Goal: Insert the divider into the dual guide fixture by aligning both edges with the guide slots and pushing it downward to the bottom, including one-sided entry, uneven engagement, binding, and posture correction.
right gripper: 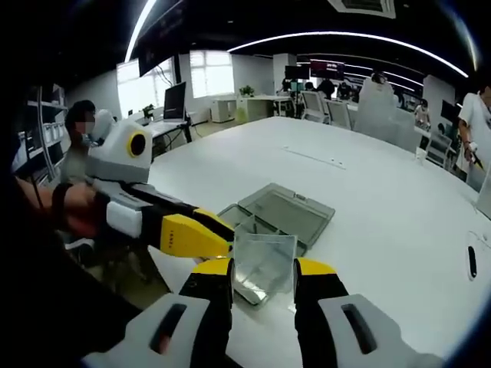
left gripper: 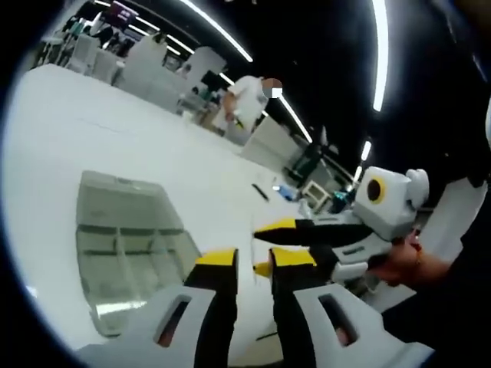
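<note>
Pinching the thin clear divider (right gripper: 265,264) between its near-closed jaws at lower centre, the right gripper (right gripper: 263,270) is carrying something light, stiff and slippery, while the left gripper (left gripper: 253,259) is hovering slightly open and empty beside the transparent fixture (left gripper: 126,253) on the white bench (left gripper: 92,138).

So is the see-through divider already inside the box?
No, out. The right gripper holds the divider between its fingers, above the table; box behind.

Both tools look alike: the left gripper (left gripper: 253,262) has black jaws capped with yellow tips, set in pale grey housings with dark oblong slots. The right gripper (right gripper: 263,270) shows the same black jaws, yellow tips and slotted grey shells. The person's hand (left gripper: 405,264) emerges from a dark sleeve (left gripper: 453,307).
</note>
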`<state>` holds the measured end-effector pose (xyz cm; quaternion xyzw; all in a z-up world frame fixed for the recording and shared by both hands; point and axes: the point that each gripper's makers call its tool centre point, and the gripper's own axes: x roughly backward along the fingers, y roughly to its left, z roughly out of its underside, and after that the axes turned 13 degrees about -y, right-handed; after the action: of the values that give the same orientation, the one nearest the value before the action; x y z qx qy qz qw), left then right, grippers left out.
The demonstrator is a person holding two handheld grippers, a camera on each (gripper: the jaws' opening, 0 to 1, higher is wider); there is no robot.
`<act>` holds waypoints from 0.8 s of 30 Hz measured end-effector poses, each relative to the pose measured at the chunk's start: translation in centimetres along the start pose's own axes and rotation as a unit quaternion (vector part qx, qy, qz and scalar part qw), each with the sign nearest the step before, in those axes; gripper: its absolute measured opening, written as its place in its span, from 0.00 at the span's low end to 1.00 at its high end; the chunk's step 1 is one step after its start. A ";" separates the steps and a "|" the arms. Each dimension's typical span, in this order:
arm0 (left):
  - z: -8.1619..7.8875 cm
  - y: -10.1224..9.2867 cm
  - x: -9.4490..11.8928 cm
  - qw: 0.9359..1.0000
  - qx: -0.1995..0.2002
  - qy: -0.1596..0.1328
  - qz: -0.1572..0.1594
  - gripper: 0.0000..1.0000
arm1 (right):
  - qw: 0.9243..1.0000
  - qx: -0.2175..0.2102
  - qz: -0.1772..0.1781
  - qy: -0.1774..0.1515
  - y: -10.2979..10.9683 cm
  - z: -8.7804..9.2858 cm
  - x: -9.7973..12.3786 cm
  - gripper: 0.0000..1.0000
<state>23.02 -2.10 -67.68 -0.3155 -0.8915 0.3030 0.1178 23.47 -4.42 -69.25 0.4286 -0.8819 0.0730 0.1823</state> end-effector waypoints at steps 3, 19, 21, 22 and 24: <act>-0.1 0.2 0.0 1.000 0.008 -0.001 -0.003 0.09 | 1.000 -0.002 -0.004 -0.005 0.2 0.0 -0.2 0.26; 0.1 0.7 -0.7 1.000 0.009 -0.001 -0.001 0.00 | 0.999 0.034 -0.030 -0.014 -0.1 -0.3 -1.0 0.27; 0.0 0.5 -0.7 1.000 0.000 -0.003 0.003 0.00 | 0.997 0.063 -0.041 -0.007 -0.1 -0.1 -0.8 0.27; 0.0 0.5 -0.8 1.000 -0.009 -0.002 0.004 0.00 | 0.996 0.070 -0.047 -0.002 0.0 0.0 -0.7 0.28; 0.1 0.4 -0.9 1.000 -0.025 0.002 0.004 0.00 | 0.996 0.078 -0.047 -0.006 -0.1 -0.1 -0.7 0.28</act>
<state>23.90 -2.44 -68.04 -0.3229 -0.8971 0.2805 0.1104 23.97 -3.94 -69.45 0.4830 -0.8533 0.1305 0.1465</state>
